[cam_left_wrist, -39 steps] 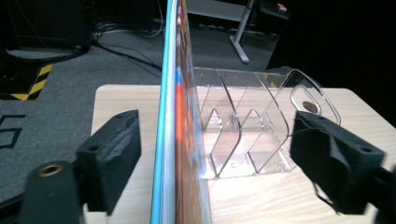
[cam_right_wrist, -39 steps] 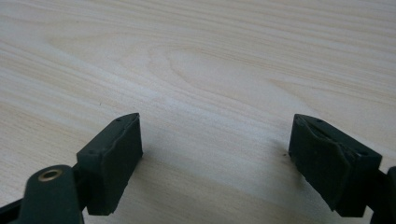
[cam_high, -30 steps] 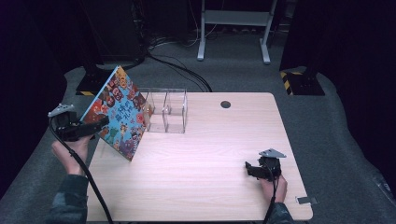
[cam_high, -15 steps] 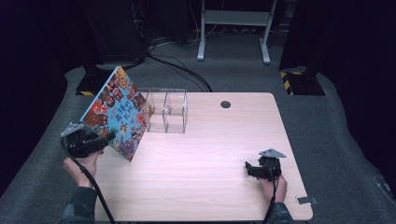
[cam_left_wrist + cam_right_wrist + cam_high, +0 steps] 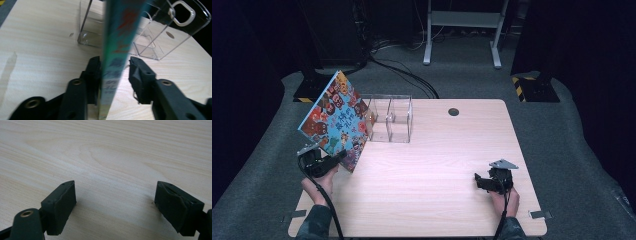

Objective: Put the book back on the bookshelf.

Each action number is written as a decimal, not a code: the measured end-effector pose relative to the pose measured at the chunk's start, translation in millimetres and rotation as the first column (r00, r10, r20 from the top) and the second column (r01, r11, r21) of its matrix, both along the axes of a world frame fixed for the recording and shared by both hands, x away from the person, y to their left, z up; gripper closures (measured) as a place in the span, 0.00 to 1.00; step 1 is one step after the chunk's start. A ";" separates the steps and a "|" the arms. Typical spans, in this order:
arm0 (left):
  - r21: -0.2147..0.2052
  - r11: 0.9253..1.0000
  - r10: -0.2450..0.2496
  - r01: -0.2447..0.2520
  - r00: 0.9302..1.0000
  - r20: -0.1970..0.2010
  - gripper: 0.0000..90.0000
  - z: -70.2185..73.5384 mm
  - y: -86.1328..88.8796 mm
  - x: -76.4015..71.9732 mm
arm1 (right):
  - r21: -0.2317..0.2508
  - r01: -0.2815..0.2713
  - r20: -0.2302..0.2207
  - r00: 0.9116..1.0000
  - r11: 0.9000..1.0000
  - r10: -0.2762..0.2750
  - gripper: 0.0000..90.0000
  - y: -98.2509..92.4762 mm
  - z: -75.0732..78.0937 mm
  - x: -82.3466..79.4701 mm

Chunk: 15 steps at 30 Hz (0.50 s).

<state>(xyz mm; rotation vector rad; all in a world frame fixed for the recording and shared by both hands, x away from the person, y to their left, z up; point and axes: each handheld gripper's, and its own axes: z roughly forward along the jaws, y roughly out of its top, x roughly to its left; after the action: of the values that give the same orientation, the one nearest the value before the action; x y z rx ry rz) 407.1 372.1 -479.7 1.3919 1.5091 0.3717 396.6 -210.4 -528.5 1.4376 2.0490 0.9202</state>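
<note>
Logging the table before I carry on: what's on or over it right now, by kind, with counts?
Picture book: 1, tilted on edge beside the clear box, between the jaws of the left tool
Clear plastic divided box: 1
Hand-held tools: 2, the right tool open over bare table
Total: 4

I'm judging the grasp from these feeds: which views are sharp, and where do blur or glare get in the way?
High view: table evenly lit, surroundings dark, clear box faint. Left gripper view: book edge-on between the jaws and blurred, box throwing bright reflections. Right gripper view: wood grain sharp, soft shadows under the open jaws.
</note>
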 end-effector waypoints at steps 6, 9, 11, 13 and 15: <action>-0.026 1.000 -0.010 0.010 1.000 0.006 0.84 -2.8 -4.6 0.8 | 0.005 0.003 0.000 1.000 1.000 -0.003 0.19 0.5 0.0 0.0; -0.016 1.000 -0.020 0.020 1.000 0.012 0.85 -3.5 -2.6 1.1 | 0.000 0.000 0.000 1.000 1.000 0.000 0.19 0.0 0.0 0.0; -0.018 0.999 -0.027 0.028 1.000 0.014 0.85 -3.4 -2.2 1.7 | 0.000 0.000 0.000 1.000 1.000 0.000 0.19 0.0 0.0 0.0; -0.032 0.999 -0.032 0.032 0.999 0.020 0.84 -4.2 -0.7 2.9 | 0.000 0.000 0.000 1.000 1.000 0.000 0.19 0.0 0.0 0.0; -0.025 0.999 -0.047 0.047 0.999 0.019 0.84 -4.3 2.1 4.0 | 0.000 0.000 0.000 1.000 1.000 0.000 0.19 0.0 0.0 0.0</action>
<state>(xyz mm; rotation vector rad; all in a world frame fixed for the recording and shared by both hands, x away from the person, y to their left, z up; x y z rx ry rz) 411.1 374.2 -484.0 1.3980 1.4592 0.3342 396.6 -210.4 -528.5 1.4374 2.0486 0.9205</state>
